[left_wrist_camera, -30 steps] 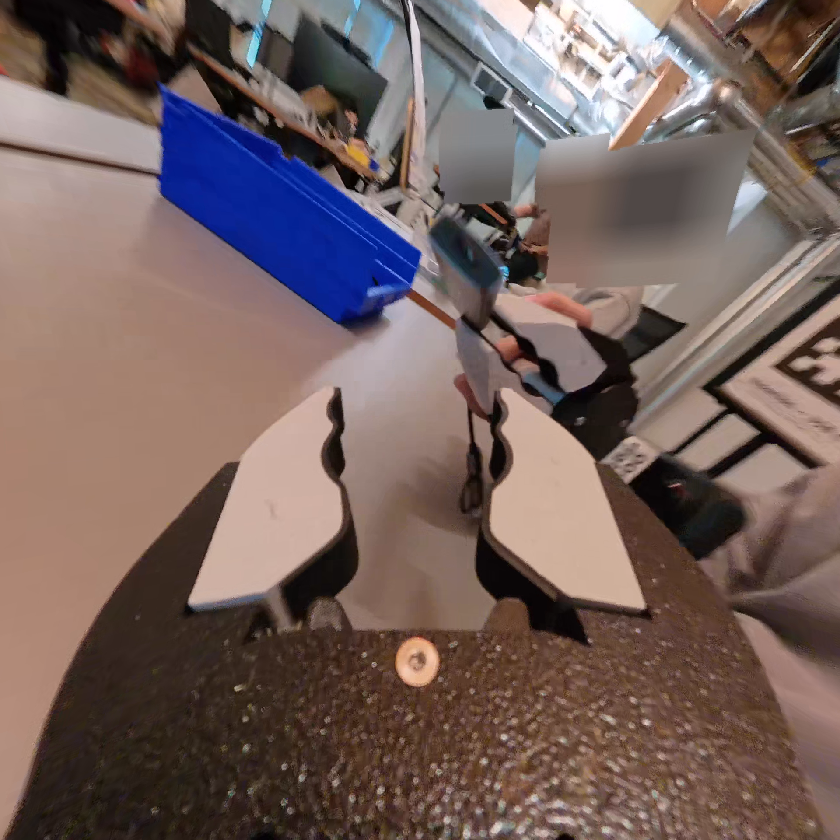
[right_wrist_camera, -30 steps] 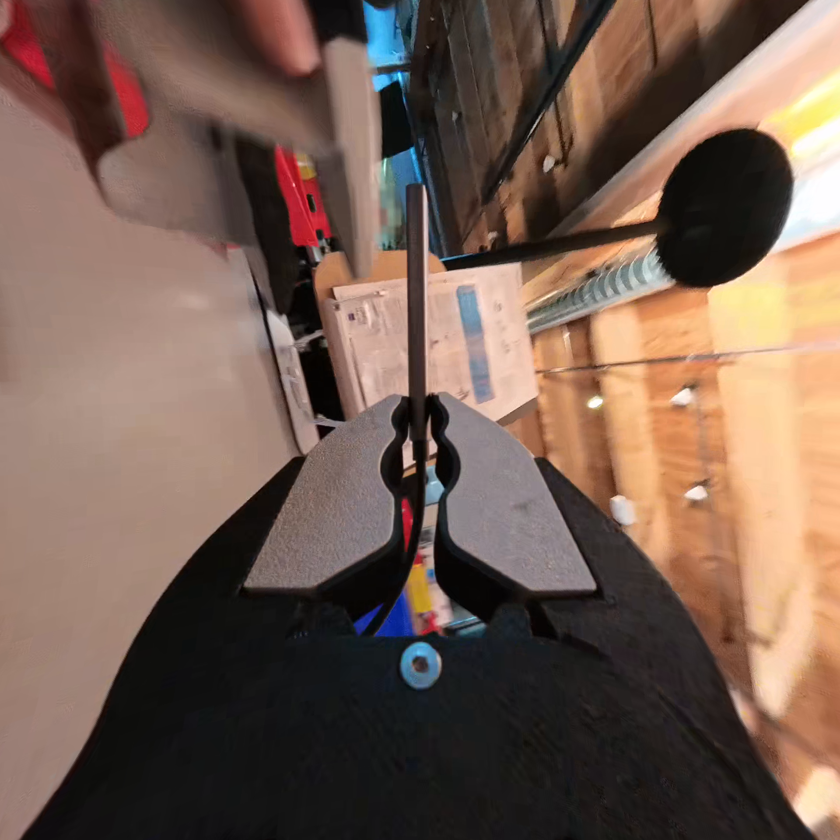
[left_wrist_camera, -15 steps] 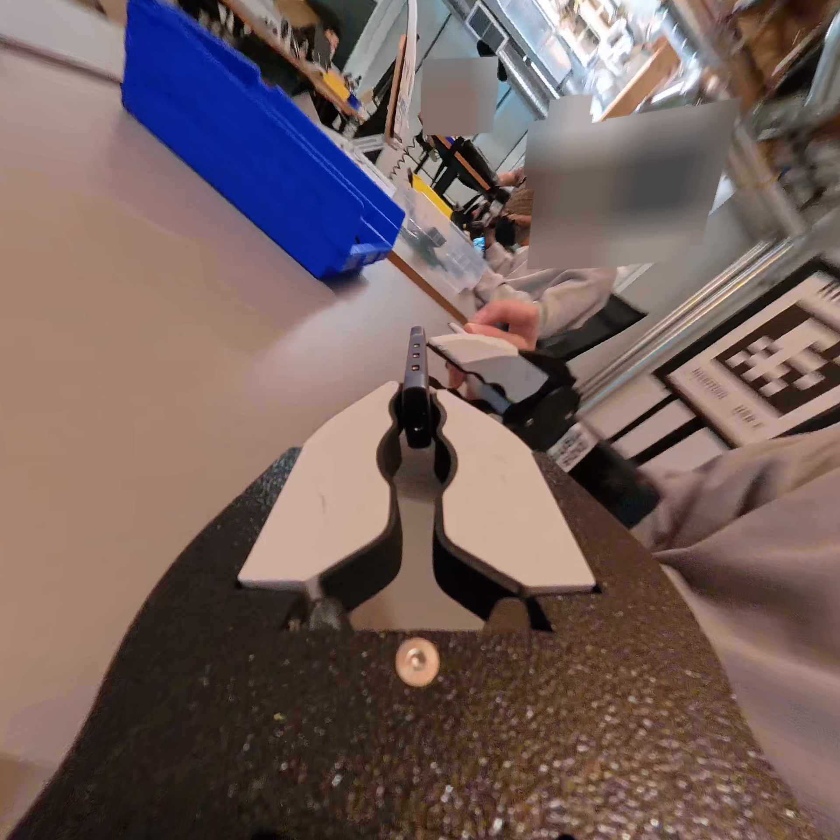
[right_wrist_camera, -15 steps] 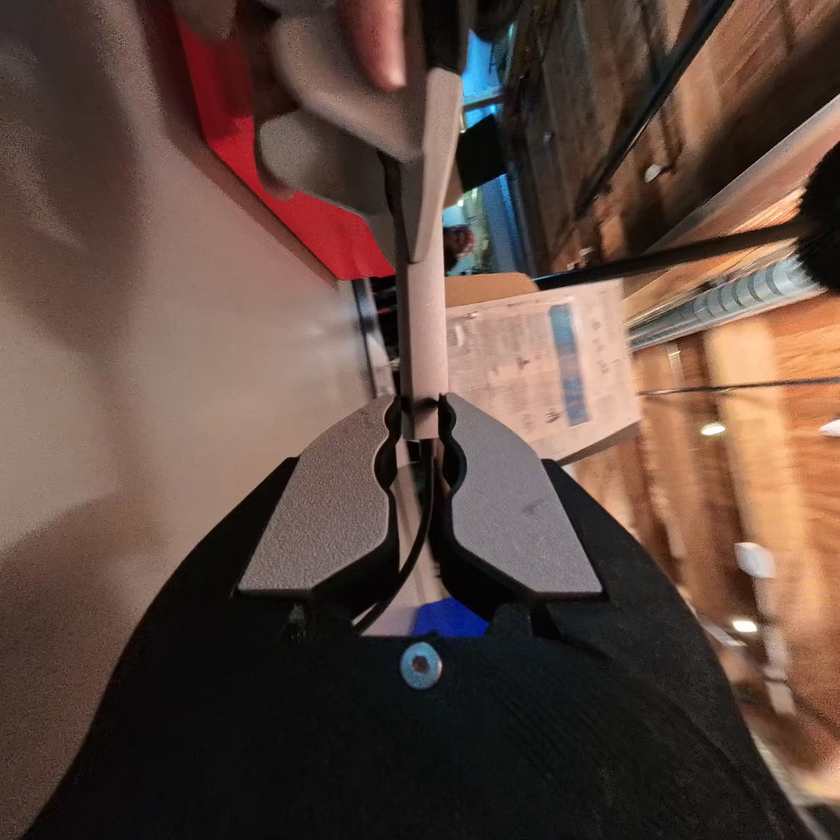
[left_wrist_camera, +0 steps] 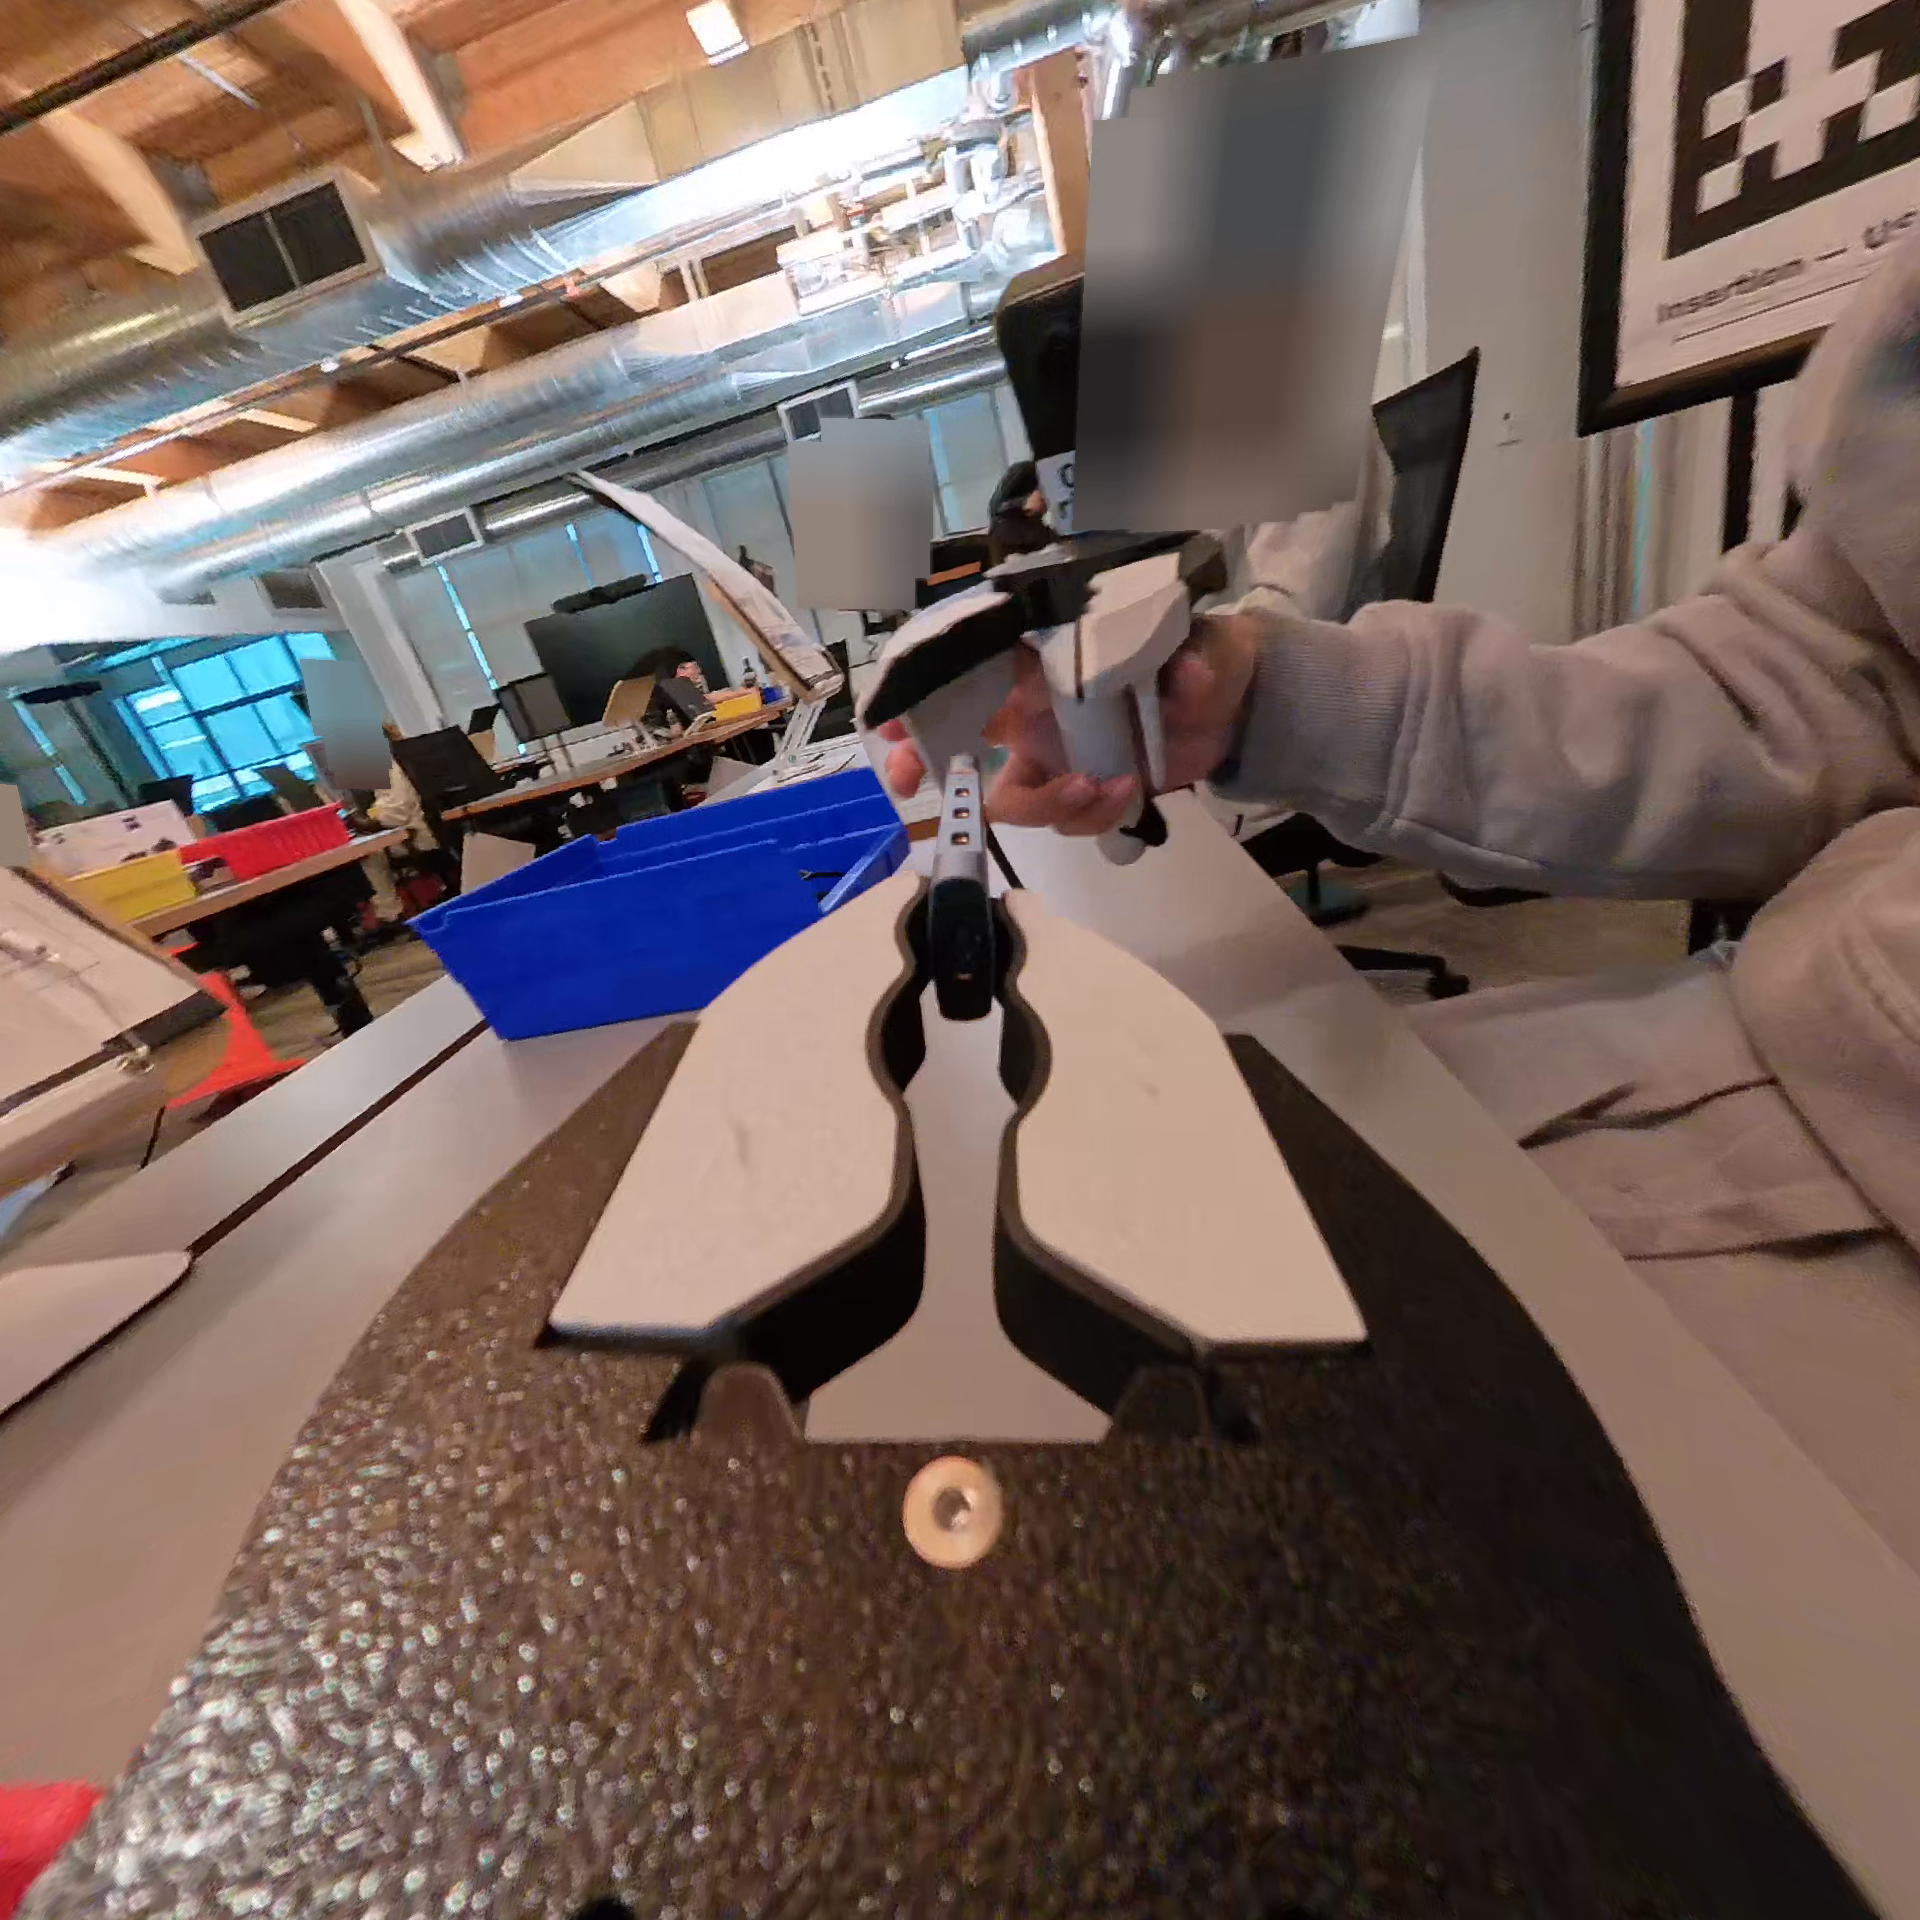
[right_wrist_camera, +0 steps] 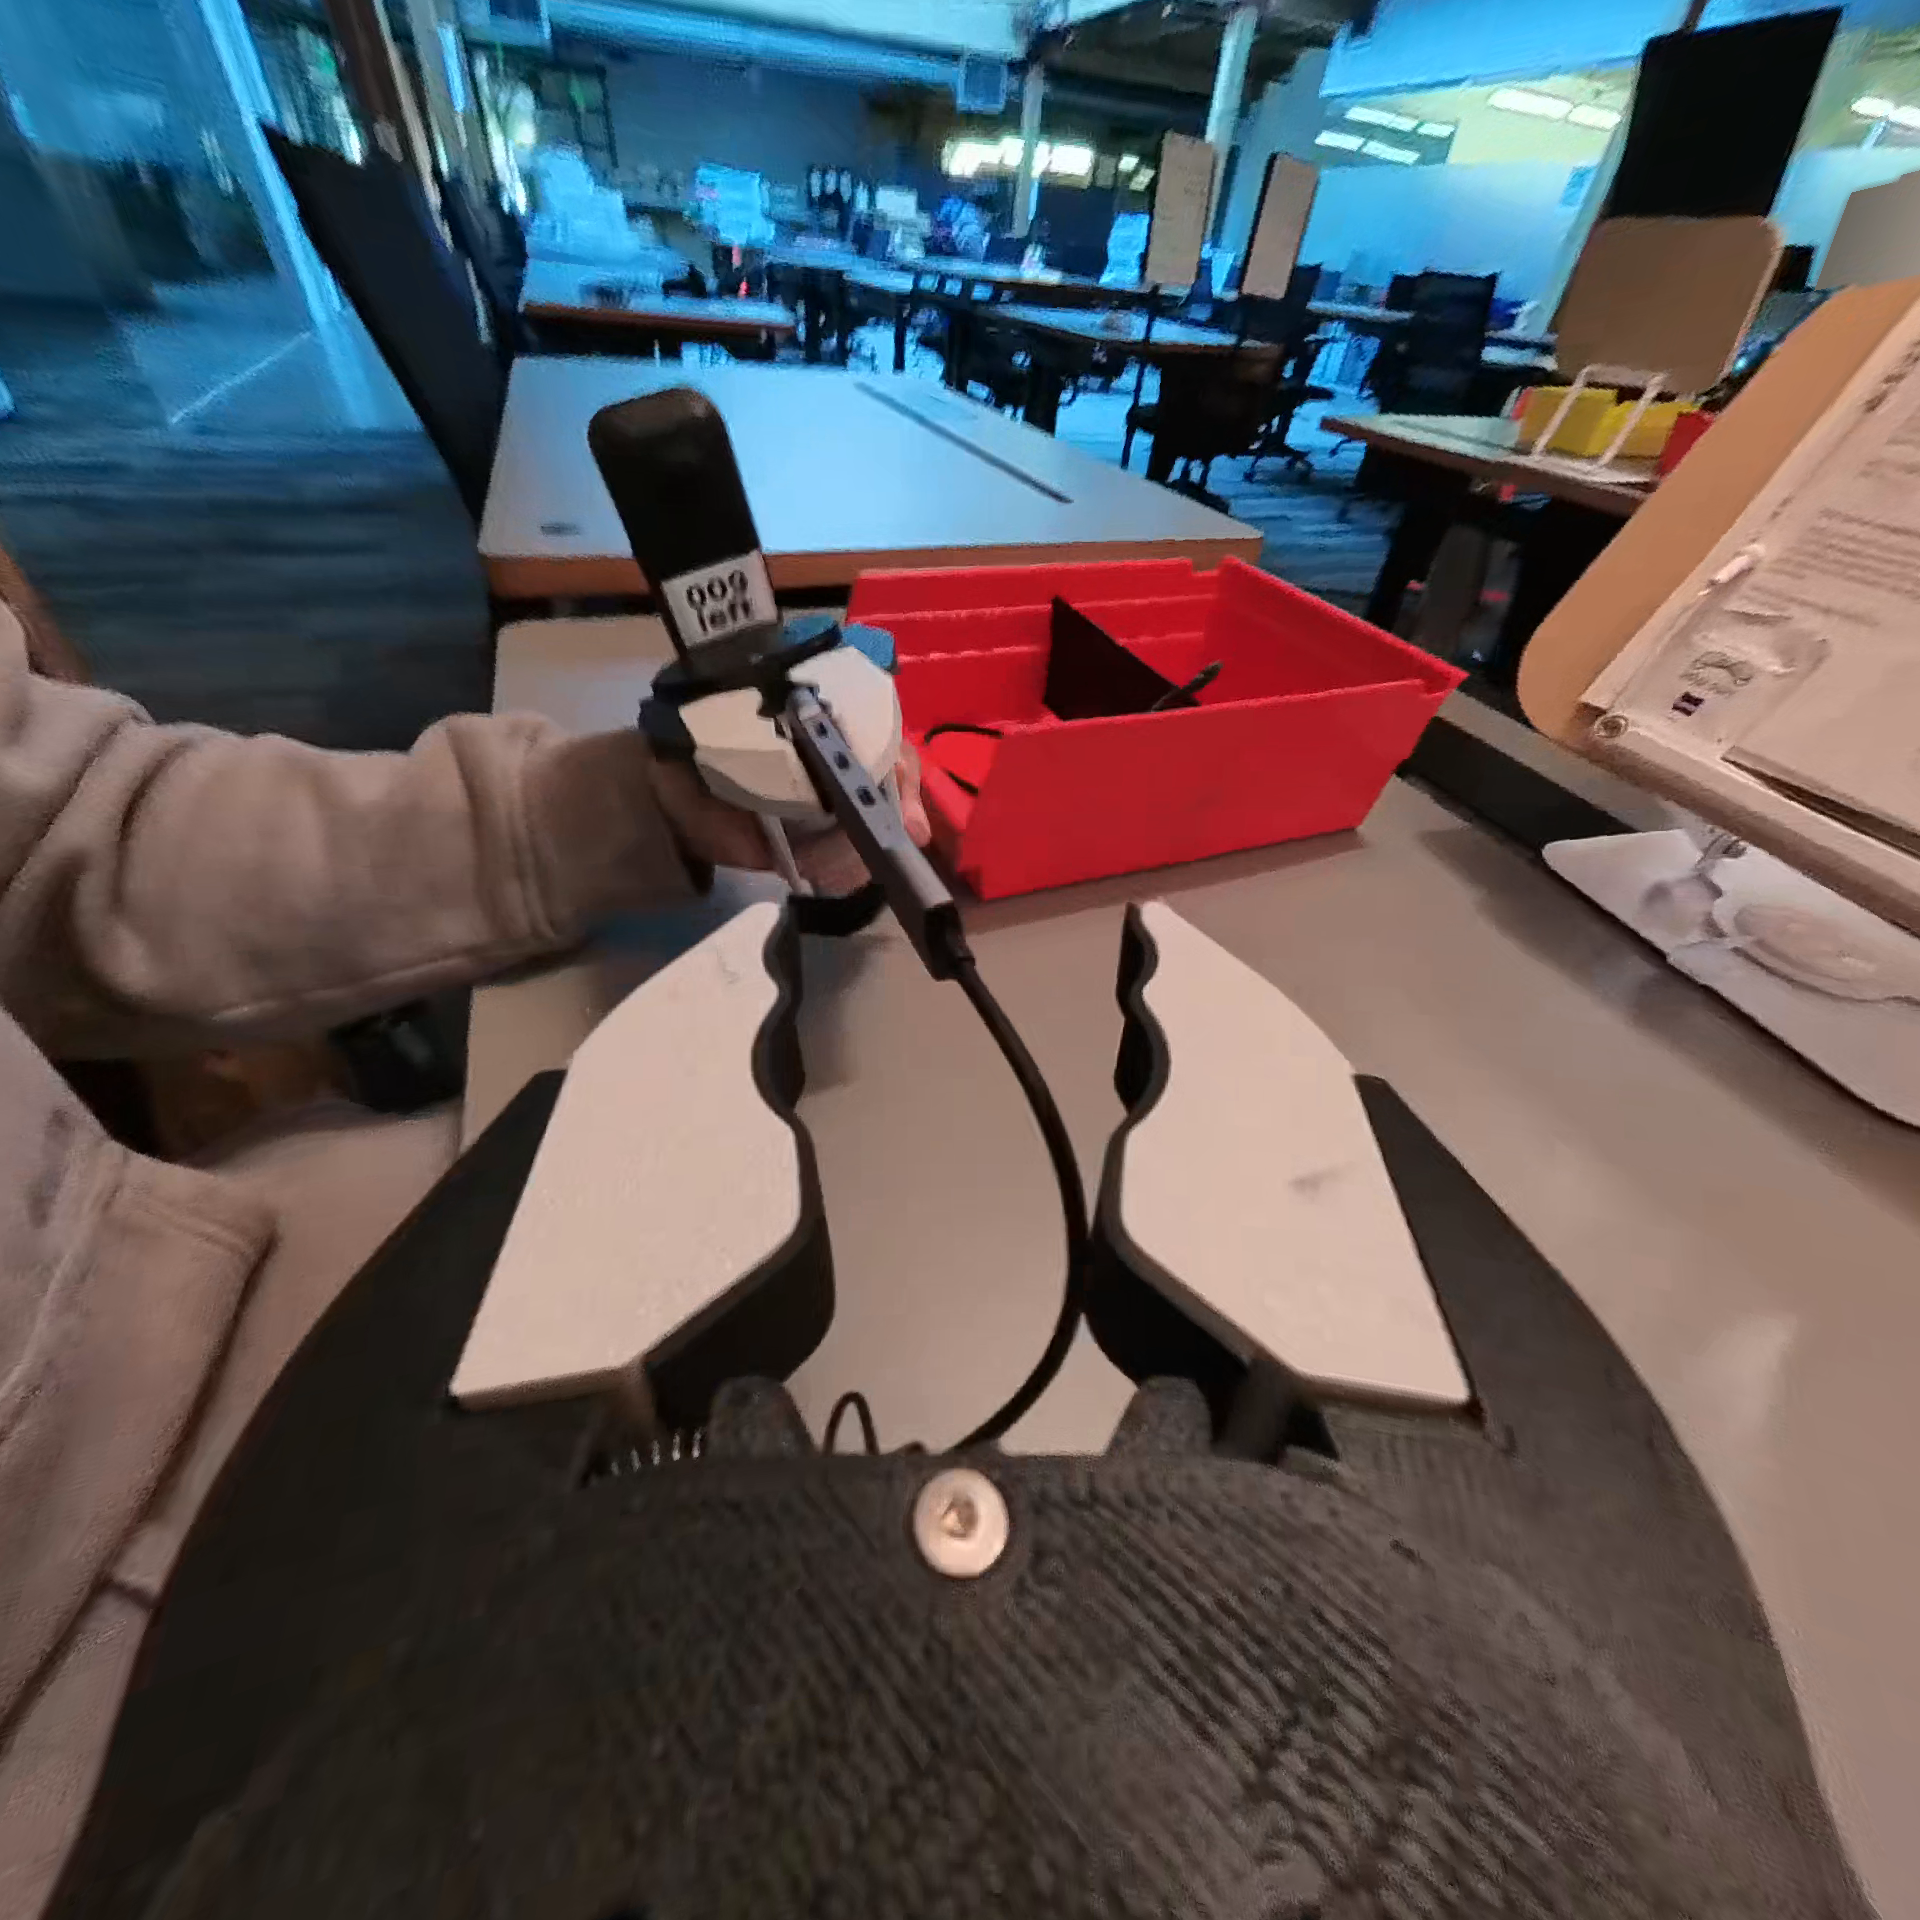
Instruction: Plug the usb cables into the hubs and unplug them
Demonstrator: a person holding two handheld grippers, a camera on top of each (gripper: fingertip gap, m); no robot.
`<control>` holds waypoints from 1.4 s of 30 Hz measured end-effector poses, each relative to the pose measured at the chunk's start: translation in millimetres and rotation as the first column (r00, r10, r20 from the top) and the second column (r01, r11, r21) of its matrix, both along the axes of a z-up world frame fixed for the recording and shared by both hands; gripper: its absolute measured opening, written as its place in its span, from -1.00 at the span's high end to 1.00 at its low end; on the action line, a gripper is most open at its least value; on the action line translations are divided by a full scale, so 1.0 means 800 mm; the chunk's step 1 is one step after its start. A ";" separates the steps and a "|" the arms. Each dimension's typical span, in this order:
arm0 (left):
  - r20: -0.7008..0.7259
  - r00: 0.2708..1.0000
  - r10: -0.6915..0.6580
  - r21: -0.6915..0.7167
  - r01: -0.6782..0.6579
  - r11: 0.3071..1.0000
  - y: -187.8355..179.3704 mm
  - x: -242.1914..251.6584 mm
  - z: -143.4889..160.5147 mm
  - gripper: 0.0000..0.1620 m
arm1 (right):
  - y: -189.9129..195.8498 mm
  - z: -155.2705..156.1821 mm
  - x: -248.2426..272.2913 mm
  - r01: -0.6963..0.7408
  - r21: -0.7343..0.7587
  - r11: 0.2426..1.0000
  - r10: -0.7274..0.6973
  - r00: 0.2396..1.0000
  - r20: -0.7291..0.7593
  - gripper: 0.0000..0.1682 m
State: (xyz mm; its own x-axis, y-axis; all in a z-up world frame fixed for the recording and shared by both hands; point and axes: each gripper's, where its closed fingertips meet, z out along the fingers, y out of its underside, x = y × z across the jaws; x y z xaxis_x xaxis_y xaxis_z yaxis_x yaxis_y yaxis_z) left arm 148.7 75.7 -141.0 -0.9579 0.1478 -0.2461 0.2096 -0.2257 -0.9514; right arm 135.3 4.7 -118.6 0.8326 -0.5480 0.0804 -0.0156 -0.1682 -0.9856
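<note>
A slim grey USB hub [left_wrist_camera: 961, 821] with a row of ports is pinched at its dark end by my left gripper [left_wrist_camera: 961, 906], which is shut on it and holds it above the table. In the right wrist view the hub [right_wrist_camera: 862, 795] sticks out of the left gripper [right_wrist_camera: 800, 717] toward me. Its black cable [right_wrist_camera: 1039, 1143] hangs down loosely between the fingers of my right gripper [right_wrist_camera: 956, 935], which is open and grips nothing. The right gripper [left_wrist_camera: 935, 717] also shows in the left wrist view, just beyond the hub's far end, held by a hand.
A blue bin [left_wrist_camera: 644, 925] stands on the grey table [left_wrist_camera: 312, 1195] beyond the left gripper. A red bin [right_wrist_camera: 1143, 790] with dividers and a cable stands past the hub. A paper stand [right_wrist_camera: 1766, 675] is at the right. Grey sleeves border both views. About 9 cm separates my left fingertips from my right.
My left gripper closed on the hub, which the right gripper had been holding. The right gripper has since opened and let go. Both grippers have swung round to face each other.
</note>
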 end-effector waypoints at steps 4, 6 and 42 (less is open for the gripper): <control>0.000 0.999 -0.049 0.003 0.049 0.999 -0.006 -0.012 0.000 0.89 | 0.016 -0.024 0.003 -0.013 -0.127 0.992 0.024 0.996 0.084 0.61; -0.008 0.998 -0.054 0.015 0.054 0.998 -0.008 -0.012 -0.003 0.90 | 0.023 -0.038 0.004 -0.013 -0.179 0.984 0.030 0.995 0.092 0.74; -0.893 0.437 0.106 0.084 -0.069 0.994 -0.084 0.052 -0.031 0.89 | -0.003 -0.072 0.039 0.533 -0.323 0.782 -0.345 0.801 0.489 0.38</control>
